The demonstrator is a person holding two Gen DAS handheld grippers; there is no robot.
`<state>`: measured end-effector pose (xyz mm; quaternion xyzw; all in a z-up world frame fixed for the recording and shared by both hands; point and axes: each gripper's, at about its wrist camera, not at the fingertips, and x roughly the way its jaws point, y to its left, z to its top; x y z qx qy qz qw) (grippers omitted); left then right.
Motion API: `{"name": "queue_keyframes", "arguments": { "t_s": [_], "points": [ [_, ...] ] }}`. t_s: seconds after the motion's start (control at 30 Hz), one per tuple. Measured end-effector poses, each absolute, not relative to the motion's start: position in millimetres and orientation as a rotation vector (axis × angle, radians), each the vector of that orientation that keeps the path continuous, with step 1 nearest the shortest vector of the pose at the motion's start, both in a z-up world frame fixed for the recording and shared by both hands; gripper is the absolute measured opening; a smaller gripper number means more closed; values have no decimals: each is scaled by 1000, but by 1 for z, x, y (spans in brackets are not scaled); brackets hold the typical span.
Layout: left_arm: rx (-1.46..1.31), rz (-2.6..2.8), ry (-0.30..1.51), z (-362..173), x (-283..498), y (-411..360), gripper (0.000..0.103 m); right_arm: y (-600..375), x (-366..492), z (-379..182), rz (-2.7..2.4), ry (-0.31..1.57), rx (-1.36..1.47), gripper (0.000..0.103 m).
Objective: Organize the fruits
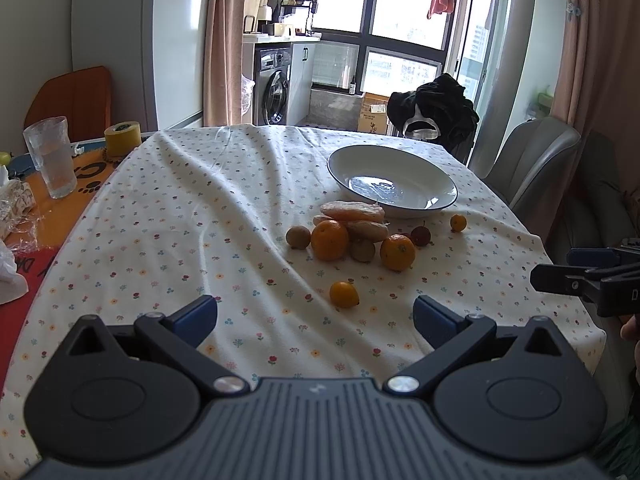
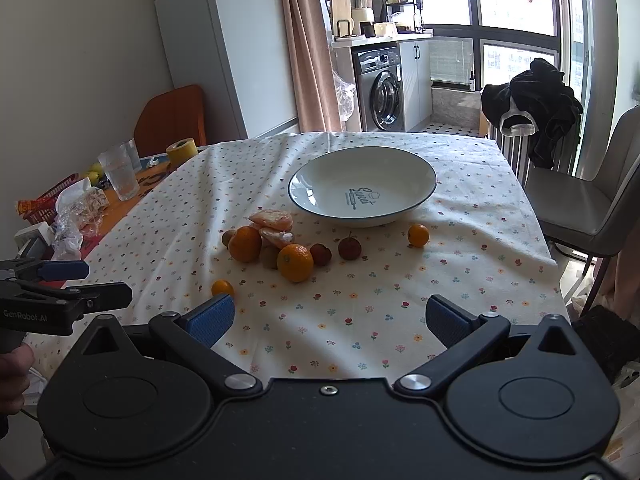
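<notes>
Left gripper (image 1: 315,318): jaws spread wide and holding nothing, poised low over the near edge of the tablecloth (image 1: 200,208); it faces the fruit, likely so that the nearest piece can be reached first.
Right gripper (image 2: 330,320): also wide apart and empty, level with the left one and to its right, lined up more with the plate (image 2: 308,196).
Plate: white with a dark rim, nothing in it, standing just behind the fruit; probably the place meant to receive them.
Fruit cluster: two oranges (image 2: 245,244) (image 2: 295,263) lie close together with some small brownish fruits (image 1: 298,237) and two pale orange wrapped pieces (image 2: 272,219) that rest against the plate's near side. What the wrapped pieces are I cannot tell.
Stray pieces: one small orange fruit (image 1: 344,294) lies alone nearest the left gripper; another (image 2: 418,235) sits apart beside the plate; two dark red fruits (image 2: 349,248) lie between.
Stage: judged as the start, since nothing is yet on the plate.
Clutter: a glass (image 1: 54,160) and tape roll (image 1: 122,138) stand well apart on the left, out of the way.
</notes>
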<state>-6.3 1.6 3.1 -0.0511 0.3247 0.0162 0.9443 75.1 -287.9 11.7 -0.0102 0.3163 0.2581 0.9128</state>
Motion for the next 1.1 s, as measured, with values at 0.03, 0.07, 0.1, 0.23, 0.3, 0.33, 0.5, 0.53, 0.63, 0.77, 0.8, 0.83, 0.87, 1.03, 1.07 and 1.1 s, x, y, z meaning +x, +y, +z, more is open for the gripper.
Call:
{"name": "queue_keyframes", "arguments": {
  "t_s": [0.03,0.07,0.1,0.23,0.3,0.33,0.5,0.53,0.63,0.77,0.8,0.83,0.87,1.03,1.07,1.1],
  "points": [
    [-105,30,660,3,-7,2,103,-288,75,11,532,653,-21,103],
    [-104,29,659,3,-7,1,103,-288,76,11,531,654,-22,103],
    [-105,30,658,3,-7,1,103,-288,76,11,530,656,-23,103],
    [-103,29,657,4,-7,1,103,-287,75,10,528,660,-27,103],
    [-101,28,653,4,-7,1,103,-286,74,10,529,659,-33,103],
    [-99,28,652,4,-7,0,103,-286,73,11,532,654,-34,103],
    [-101,27,653,4,-8,0,103,-286,73,11,530,654,-36,103],
    [-99,26,656,4,-8,-1,103,-285,72,11,527,656,-35,103],
    [-92,27,661,4,-6,-3,103,-285,72,12,530,652,-30,103],
    [-88,25,665,3,-4,-6,103,-286,72,12,539,636,-24,103],
    [-88,25,664,3,-4,-6,103,-287,73,12,541,635,-23,103],
    [-89,23,663,2,-3,-6,103,-287,73,12,542,635,-21,103],
    [-90,24,664,1,-3,-6,103,-288,75,11,544,636,-19,103],
    [-95,23,676,-4,3,-5,103,-288,76,10,544,636,-17,103],
    [-96,24,676,-4,4,-5,103,-288,76,10,542,636,-18,103],
    [-97,24,674,-5,5,-5,103,-288,76,10,542,634,-19,103]
  ]
}}
